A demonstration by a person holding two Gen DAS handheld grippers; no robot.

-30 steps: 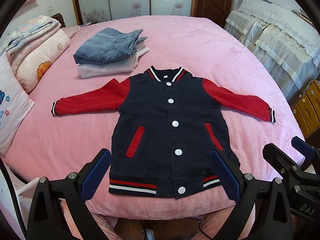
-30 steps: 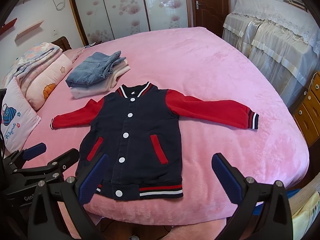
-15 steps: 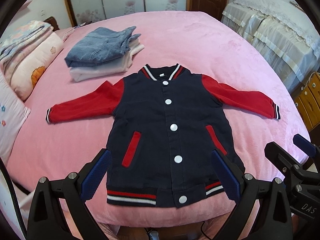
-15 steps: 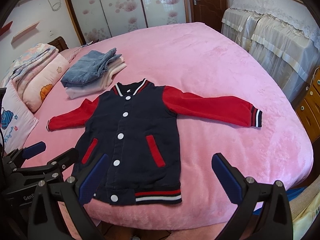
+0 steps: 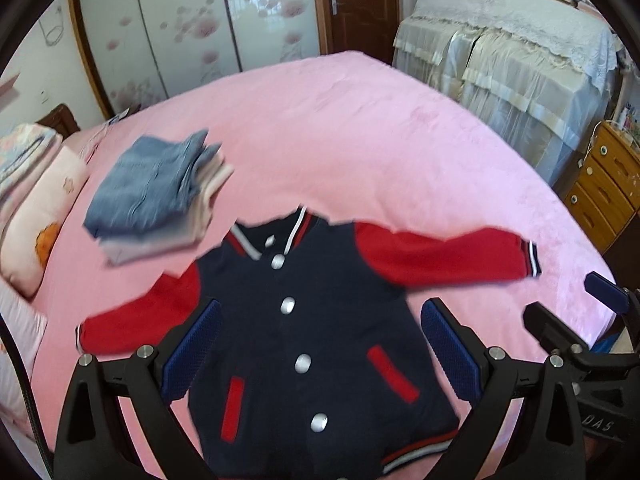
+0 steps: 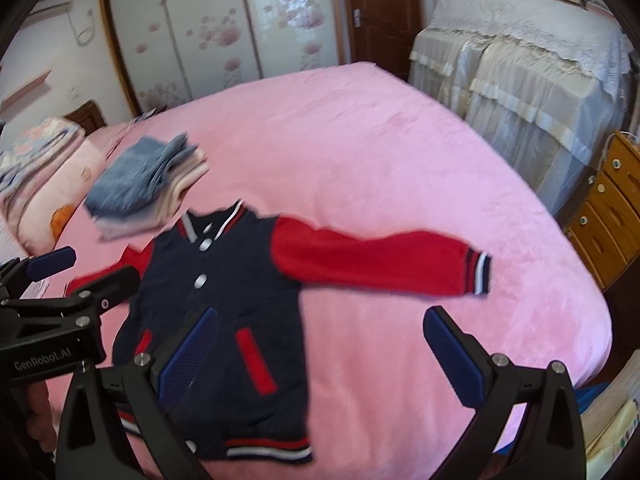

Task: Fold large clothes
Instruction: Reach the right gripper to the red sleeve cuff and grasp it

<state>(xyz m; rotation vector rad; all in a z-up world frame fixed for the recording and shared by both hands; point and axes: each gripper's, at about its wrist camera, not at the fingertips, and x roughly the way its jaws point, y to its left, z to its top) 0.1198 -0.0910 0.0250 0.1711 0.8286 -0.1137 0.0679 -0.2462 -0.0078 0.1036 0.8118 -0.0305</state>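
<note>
A navy jacket (image 5: 320, 336) (image 6: 236, 304) with red sleeves and white buttons lies flat, front up, on the pink bed, sleeves spread. My left gripper (image 5: 320, 352) hovers open over its lower body, nothing between the blue pads. My right gripper (image 6: 320, 354) is open too, above the jacket's right side and the bare bedcover; its left pad (image 6: 188, 354) overlaps the jacket body. The right sleeve cuff (image 6: 478, 274) lies ahead of it. Each gripper shows at the edge of the other's view: the right one (image 5: 580, 344), the left one (image 6: 64, 304).
A folded stack of denim and pale clothes (image 5: 156, 196) (image 6: 148, 184) sits on the bed behind the jacket's left shoulder. Pillows (image 5: 36, 216) line the left edge. A covered cabinet (image 5: 516, 52) and wooden drawers (image 5: 604, 196) stand to the right of the pink bed (image 5: 360, 136).
Both grippers have moved forward over the bed, so the jacket sits lower and larger in both views, and the views have tilted up. Both stay open. The jacket has not moved.
</note>
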